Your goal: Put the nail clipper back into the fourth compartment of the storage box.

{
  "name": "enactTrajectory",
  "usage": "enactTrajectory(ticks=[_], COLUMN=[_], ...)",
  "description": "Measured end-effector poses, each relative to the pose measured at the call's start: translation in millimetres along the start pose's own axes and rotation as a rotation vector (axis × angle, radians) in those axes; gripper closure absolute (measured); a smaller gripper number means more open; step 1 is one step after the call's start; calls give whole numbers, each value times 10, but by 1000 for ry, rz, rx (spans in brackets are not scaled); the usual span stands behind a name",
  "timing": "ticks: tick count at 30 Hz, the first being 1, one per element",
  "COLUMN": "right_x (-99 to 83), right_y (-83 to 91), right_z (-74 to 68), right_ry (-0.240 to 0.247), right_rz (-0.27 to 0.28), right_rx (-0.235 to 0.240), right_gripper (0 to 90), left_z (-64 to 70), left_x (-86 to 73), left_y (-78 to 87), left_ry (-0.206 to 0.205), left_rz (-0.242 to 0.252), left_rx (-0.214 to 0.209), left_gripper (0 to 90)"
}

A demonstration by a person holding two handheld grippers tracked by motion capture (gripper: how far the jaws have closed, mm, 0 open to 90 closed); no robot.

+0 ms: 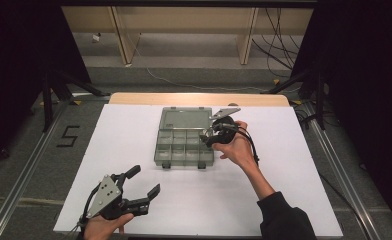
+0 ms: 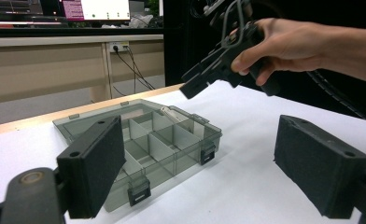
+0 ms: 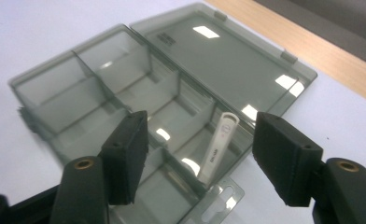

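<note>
Broad white table cover (image 1: 134, 150) up front, wood edge at the far side. On it, well toward the far half, smoky clear organizer box (image 1: 185, 141) with lid flung open flat behind, dividers bare, two latches facing near.

Right gripper (image 1: 210, 135) hovering over the box's right end, jaws spread apart, nothing held between them. Seen along those jaws in the right gripper view: small white stick, likely a USB drive (image 3: 217, 150), leaning upright-tilted in a compartment at the box's end next to the hinge side, apart from both pads.

Left gripper (image 1: 143, 182) parked low near the front left of the cover, jaws wide open and empty, well apart from the box.

Looks like either a drop just completed or a pick about to start; hard to call from this alone. Next move, if picking: descend straight, straddle the stick across its flat faces, clear of the divider walls, close gently. If placed: lift away, then lid over.
</note>
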State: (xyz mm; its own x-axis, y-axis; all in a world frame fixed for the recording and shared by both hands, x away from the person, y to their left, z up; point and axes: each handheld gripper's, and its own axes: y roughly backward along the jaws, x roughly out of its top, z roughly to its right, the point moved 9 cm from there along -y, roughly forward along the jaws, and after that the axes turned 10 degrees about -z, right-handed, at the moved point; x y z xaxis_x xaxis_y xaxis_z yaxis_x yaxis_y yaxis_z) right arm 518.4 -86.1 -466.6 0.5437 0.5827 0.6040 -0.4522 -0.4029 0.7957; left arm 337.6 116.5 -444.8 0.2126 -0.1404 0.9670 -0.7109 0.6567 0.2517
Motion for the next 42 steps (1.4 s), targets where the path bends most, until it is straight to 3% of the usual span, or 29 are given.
enactTrajectory(ticks=[4,12,15,19,26,35,42], right_x=[24,0,3,-5,-17,-37,-66], right_y=[100,233,276,339,399,499,533], right_z=[-64,-184,-202,-258,-291,-314,-338], right_ry=[18,28,41,32,55,27,32], right_rz=[44,78,110,121,147,194,213], right_rx=[17,44,37,56,53,85,95], right_gripper=[322,310,301,288,271,245,233], left_z=[1,-2,-8,-8,-2,-1,-1], left_x=[-1,-7,-9,-11,-3,2,1], left_y=[-2,0,-2,0,2,2,12], left_ry=[5,2,0,5,4,3,6], left_rz=[1,-4,-6,-9,-1,1,-3], left_rx=[-1,1,1,3,0,0,4], left_gripper=[158,158,158,158,159,158,158])
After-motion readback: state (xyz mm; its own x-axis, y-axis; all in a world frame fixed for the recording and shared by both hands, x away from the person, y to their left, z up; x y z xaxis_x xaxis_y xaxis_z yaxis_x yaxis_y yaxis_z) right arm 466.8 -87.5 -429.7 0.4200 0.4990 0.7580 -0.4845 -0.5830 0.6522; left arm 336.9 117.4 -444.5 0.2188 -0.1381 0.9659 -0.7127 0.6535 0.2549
